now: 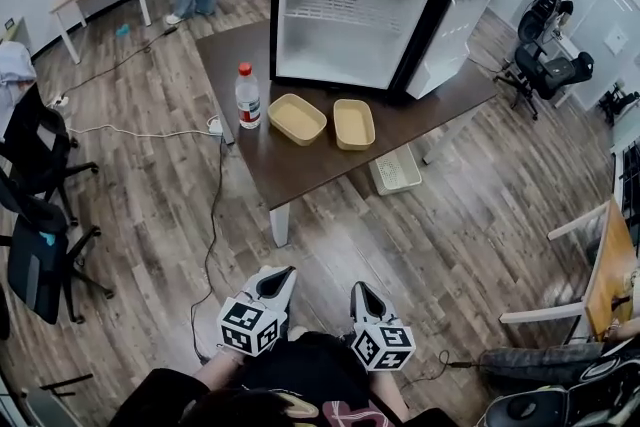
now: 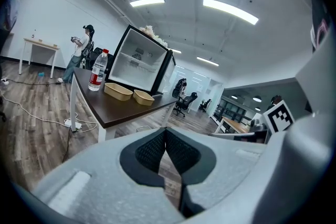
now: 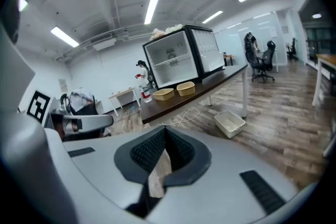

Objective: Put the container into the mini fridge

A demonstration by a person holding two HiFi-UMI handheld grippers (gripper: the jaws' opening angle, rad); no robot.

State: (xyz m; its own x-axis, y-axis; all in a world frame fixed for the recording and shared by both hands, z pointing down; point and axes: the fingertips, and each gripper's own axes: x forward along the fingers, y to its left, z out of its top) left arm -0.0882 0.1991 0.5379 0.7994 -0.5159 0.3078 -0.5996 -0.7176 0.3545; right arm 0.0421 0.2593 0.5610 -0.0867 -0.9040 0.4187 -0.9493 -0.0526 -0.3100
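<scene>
Left gripper [image 1: 278,277], right gripper [image 1: 361,289], fingers [image 2: 149,152] together, containers [image 1: 297,118] well ahead on table [image 1: 300,170]

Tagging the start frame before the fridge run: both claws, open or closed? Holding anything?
Left claw: closed, holding nothing.
Right claw: closed, holding nothing.

Dark table [image 1: 300,170], on it open mini fridge [image 1: 345,20], water bottle [image 1: 247,97], left container [image 1: 297,118], right container [image 1: 353,123]

Bright, even light from ceiling strip lamps [image 2: 230,10]; shadows under the table [image 1: 300,165] are soft. Interior of mini fridge [image 1: 345,15] reads near-white. Gripper views strongly fisheye, dark corners, near foreground blurred.
</scene>
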